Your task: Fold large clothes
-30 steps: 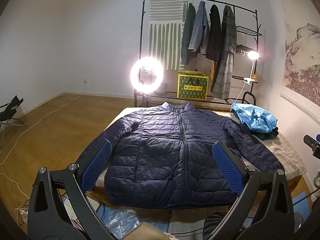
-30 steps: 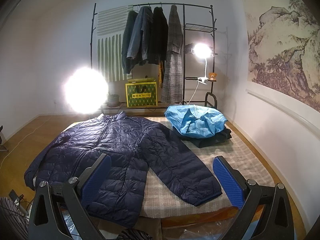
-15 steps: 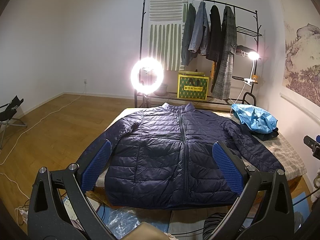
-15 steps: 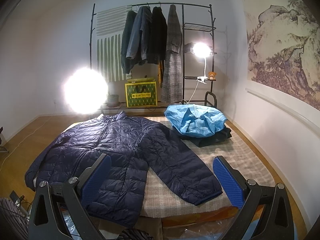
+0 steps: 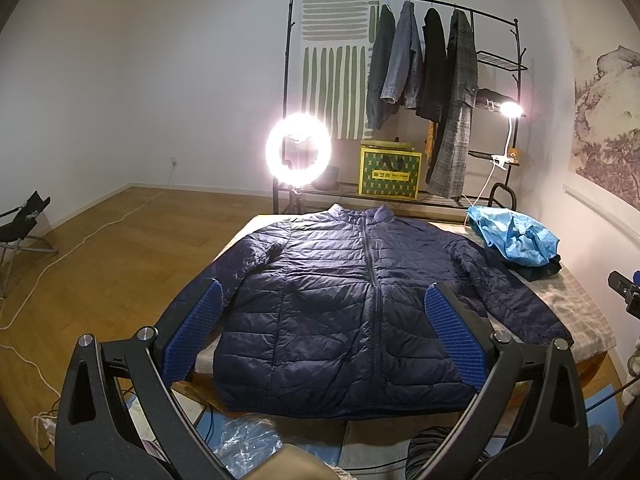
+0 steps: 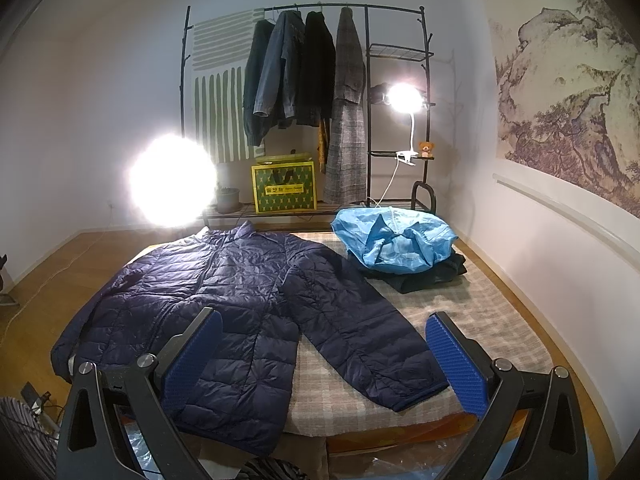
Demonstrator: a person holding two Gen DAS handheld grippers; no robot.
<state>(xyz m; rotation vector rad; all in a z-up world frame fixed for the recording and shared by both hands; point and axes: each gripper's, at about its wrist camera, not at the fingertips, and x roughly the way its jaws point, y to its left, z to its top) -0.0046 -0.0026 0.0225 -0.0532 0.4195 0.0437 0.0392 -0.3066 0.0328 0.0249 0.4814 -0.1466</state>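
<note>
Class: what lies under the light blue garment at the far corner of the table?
The blue garment sits on a dark folded garment, whose edges stick out beneath. That rests on the checked cloth. How many dark items are in the pile is hidden.

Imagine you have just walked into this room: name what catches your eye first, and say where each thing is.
A navy quilted jacket lies flat, zipped, sleeves spread, across the checked table in the middle. Behind it a glaring ring light stands before a black clothes rack hung with coats. A crumpled light blue garment tops a dark pile at the table's far right.
</note>
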